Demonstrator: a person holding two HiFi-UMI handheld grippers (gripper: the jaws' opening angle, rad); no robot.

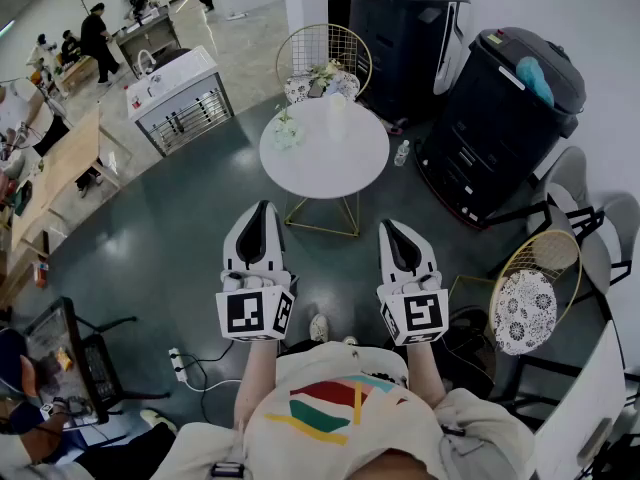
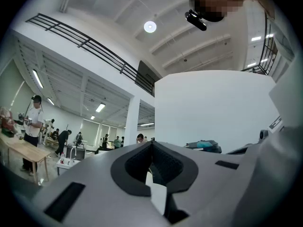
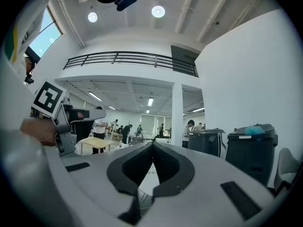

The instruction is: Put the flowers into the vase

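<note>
The left gripper [image 2: 151, 144] has its jaws shut. The black, ribbed pads meet at the tip around a diamond-shaped hollow, and nothing is held between them. The right gripper [image 3: 152, 144] is the same, closed tip to tip and empty. Both have smooth pale-grey plastic shells, and each carries a cube with black-and-white square markers.

In the head view they sit side by side at lower centre, well short of the round white table [image 1: 345, 163] at centre frame, which stands on thin gold wire legs. The flowers [image 1: 288, 133], a small pale bunch, lie on the left part of the tabletop. A slim, pale upright vase [image 1: 337, 114] stands near the table's far edge, too blurred to tell its material. Behind the table is a gold wire chair [image 1: 345, 40]. Two bulky black wheeled bins [image 1: 505, 118] fill the upper right.
</note>
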